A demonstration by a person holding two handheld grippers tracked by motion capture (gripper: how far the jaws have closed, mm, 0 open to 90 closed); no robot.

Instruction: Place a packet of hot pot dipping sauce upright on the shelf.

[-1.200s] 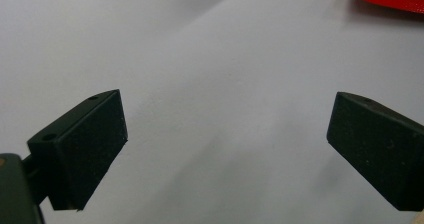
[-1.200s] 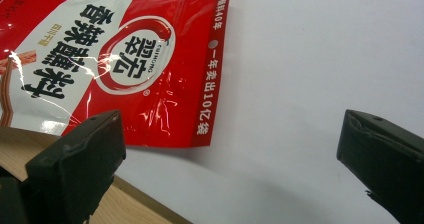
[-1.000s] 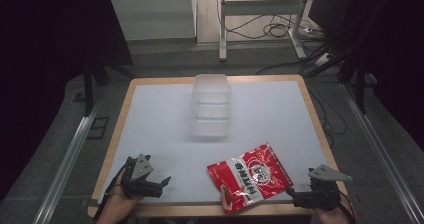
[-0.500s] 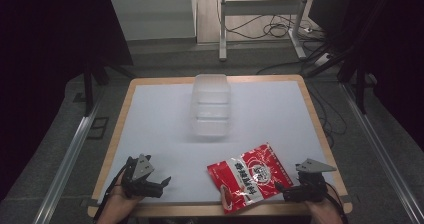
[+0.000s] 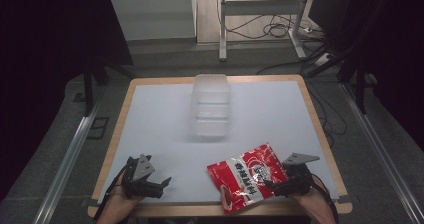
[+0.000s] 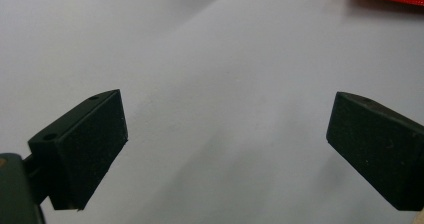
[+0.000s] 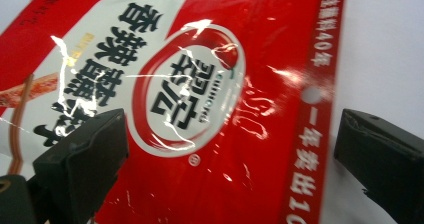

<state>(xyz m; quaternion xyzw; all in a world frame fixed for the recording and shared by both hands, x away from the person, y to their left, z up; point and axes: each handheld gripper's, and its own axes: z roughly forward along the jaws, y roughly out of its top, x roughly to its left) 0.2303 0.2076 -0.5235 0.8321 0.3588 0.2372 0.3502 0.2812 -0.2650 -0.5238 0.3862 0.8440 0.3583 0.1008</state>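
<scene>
Since the earlier frames, the right gripper [image 5: 276,186] has moved in from the table's near right corner toward the glossy red-and-white printed snack bag [image 5: 246,176] and now sits at the bag's right edge, while the left gripper [image 5: 161,184] has kept its position. In the right gripper view, the right gripper [image 7: 227,149] has its jaws spread wide apart, one over the printed face of the snack bag [image 7: 200,99] and one past its red side seam over bare surface; neither jaw clamps the bag. The bag lies flat on the white rectangular table top with a wooden rim [image 5: 150,119], near its front edge. Left of the bag, well apart from it, the left gripper [image 6: 225,134] has its jaws wide apart over bare white surface, holding nothing. Behind the bag, toward the table's far edge, stands a stack of clear plastic containers [image 5: 211,104].
</scene>
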